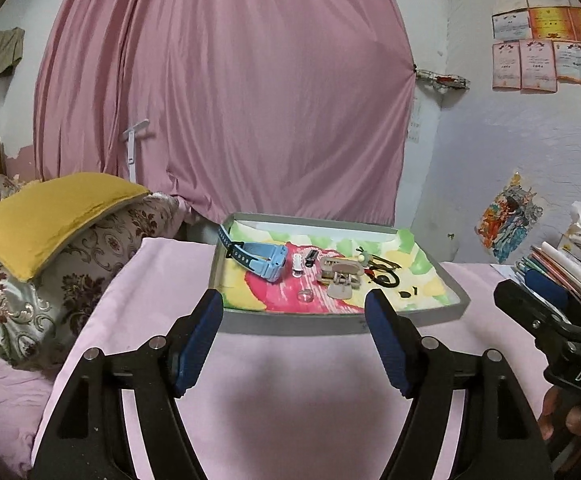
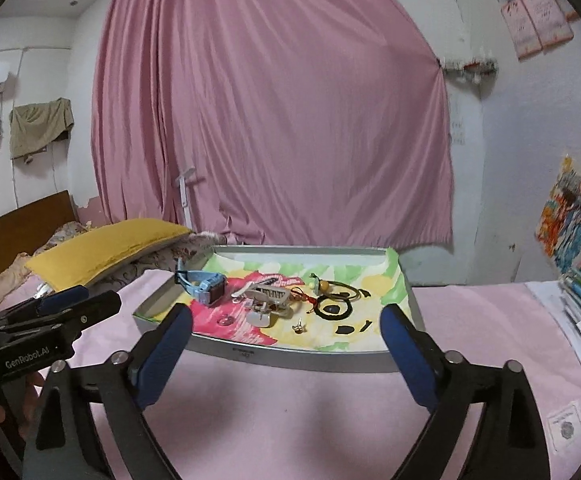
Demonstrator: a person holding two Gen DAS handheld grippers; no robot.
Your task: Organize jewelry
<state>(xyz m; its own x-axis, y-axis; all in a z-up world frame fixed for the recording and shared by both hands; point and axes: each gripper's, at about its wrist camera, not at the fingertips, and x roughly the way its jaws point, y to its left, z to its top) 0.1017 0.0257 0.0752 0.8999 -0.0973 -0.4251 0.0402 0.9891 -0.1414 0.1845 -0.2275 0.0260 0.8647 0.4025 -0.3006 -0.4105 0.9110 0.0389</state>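
Both grippers, left (image 1: 294,312) and right (image 2: 286,326), stand with jaws apart and empty, short of the grey tray (image 1: 332,322) holding the blue watch (image 1: 264,262), hair clips (image 1: 340,274) and clear ring (image 1: 305,295). Tangled pieces could snag and lift together.

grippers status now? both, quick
Left gripper: open, nothing between the pads, short of the tray.
Right gripper: open wide, nothing held, also short of the tray.
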